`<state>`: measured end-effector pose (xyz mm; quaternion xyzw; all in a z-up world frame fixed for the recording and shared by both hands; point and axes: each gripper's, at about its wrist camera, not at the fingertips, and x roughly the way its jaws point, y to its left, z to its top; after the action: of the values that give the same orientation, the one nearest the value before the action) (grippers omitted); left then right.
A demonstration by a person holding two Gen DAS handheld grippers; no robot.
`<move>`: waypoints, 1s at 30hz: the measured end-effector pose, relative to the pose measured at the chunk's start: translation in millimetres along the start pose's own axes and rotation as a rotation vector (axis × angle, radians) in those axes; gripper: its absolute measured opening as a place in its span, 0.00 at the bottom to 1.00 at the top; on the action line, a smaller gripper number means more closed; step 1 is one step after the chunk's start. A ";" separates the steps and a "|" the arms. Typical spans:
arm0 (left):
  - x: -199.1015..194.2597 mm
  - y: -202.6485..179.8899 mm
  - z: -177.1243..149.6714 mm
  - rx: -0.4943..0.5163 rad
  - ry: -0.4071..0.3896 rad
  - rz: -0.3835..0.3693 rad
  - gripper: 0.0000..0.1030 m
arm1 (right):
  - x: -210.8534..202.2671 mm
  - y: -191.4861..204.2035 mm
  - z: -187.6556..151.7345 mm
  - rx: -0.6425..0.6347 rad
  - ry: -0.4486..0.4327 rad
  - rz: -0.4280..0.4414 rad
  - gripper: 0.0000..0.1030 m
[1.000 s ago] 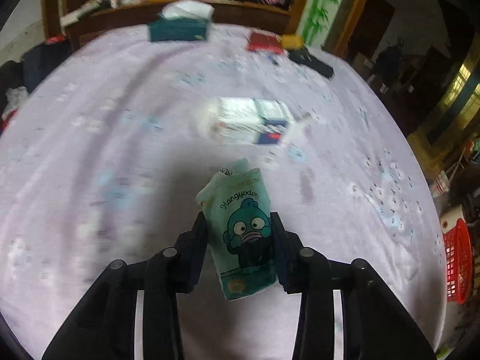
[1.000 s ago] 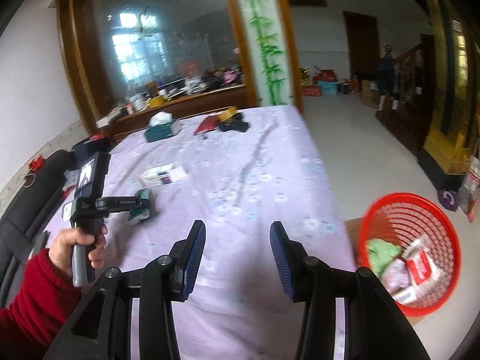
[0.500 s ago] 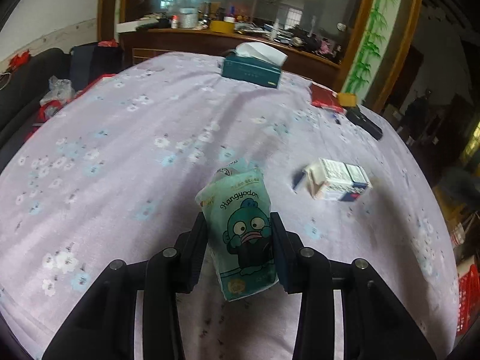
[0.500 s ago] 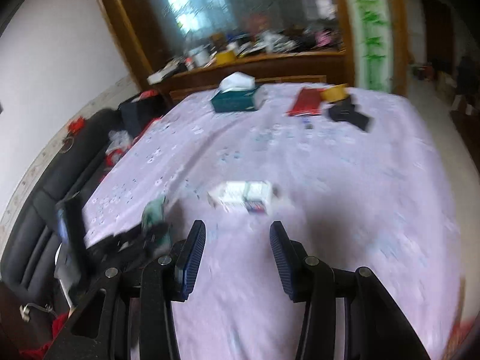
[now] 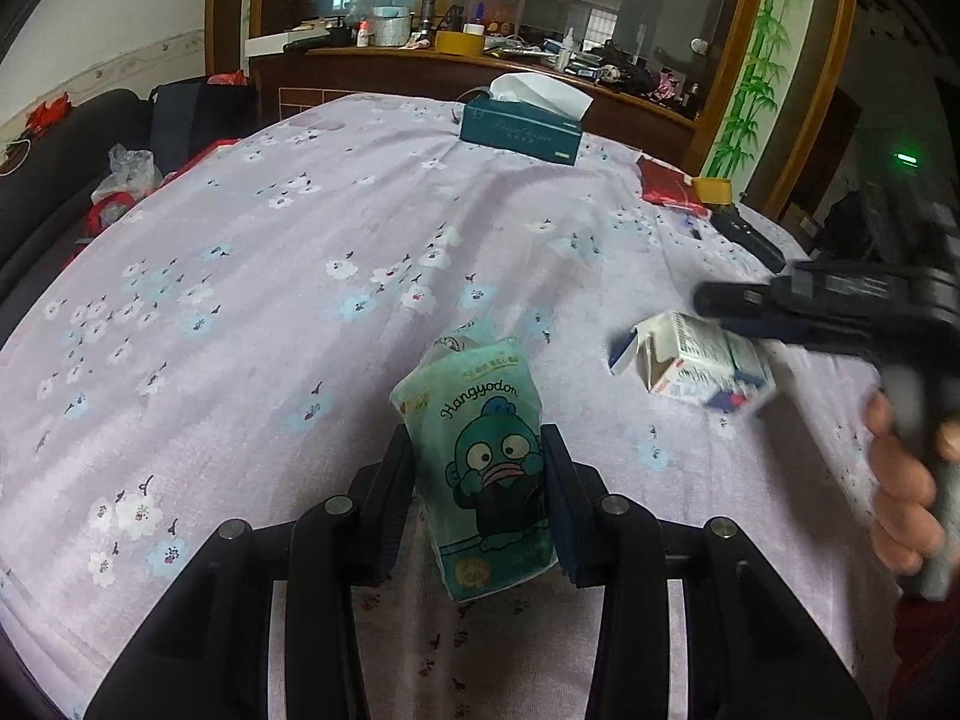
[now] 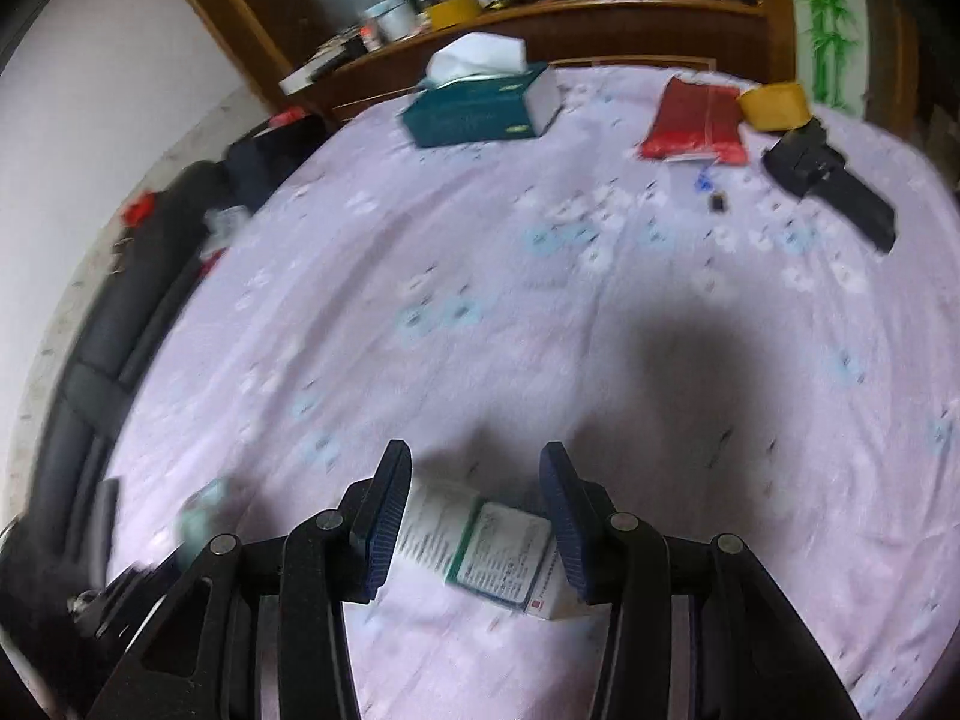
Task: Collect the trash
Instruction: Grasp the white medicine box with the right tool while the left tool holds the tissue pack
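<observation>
My left gripper (image 5: pixel 477 480) is shut on a teal Hangyodon tissue pack (image 5: pixel 489 468) and holds it upright over the lilac flowered tablecloth (image 5: pixel 270 300). A white opened carton box (image 6: pixel 486 546) lies flat on the cloth between the open fingers of my right gripper (image 6: pixel 477 510); I cannot tell if they touch it. In the left wrist view the same box (image 5: pixel 696 366) lies at right, with the right gripper (image 5: pixel 714 300) blurred over it.
At the table's far side are a green tissue box (image 5: pixel 521 123), a red packet (image 6: pixel 696 117), a yellow box (image 6: pixel 773 105) and a black device (image 6: pixel 831 183). A dark sofa (image 6: pixel 102 330) runs along the left edge. A cluttered wooden shelf (image 5: pixel 480 54) stands behind.
My right gripper has swung from the red basket side back over the table and come down around the white box. My left gripper still holds the tissue pack, now tilted up toward the far shelf.
</observation>
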<state>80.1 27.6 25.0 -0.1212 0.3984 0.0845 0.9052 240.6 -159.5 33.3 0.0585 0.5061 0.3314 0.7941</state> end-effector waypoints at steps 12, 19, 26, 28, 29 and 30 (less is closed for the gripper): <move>2.7 1.1 -1.8 -0.002 0.011 -0.013 0.38 | -7.5 71.7 -57.1 -0.337 0.012 -0.243 0.66; 4.6 -1.1 -3.9 0.003 0.022 -0.020 0.38 | -11.1 65.4 -52.9 -0.312 -0.020 -0.319 0.53; 3.9 -2.7 -5.1 0.012 0.022 -0.025 0.38 | 4.9 67.6 -52.7 -0.345 0.017 -0.344 0.53; 4.0 -2.6 -5.0 0.012 0.022 -0.026 0.38 | 7.1 64.1 -52.4 -0.331 0.021 -0.348 0.53; 4.0 -2.6 -5.1 0.011 0.024 -0.030 0.38 | 8.4 61.9 -52.3 -0.321 0.025 -0.353 0.47; 3.9 -2.6 -5.2 0.011 0.026 -0.034 0.38 | 9.0 59.0 -52.3 -0.308 0.031 -0.349 0.43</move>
<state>79.8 23.9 19.1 -0.1240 0.4083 0.0654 0.9020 171.4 -121.2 26.5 -0.1567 0.4641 0.2630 0.8312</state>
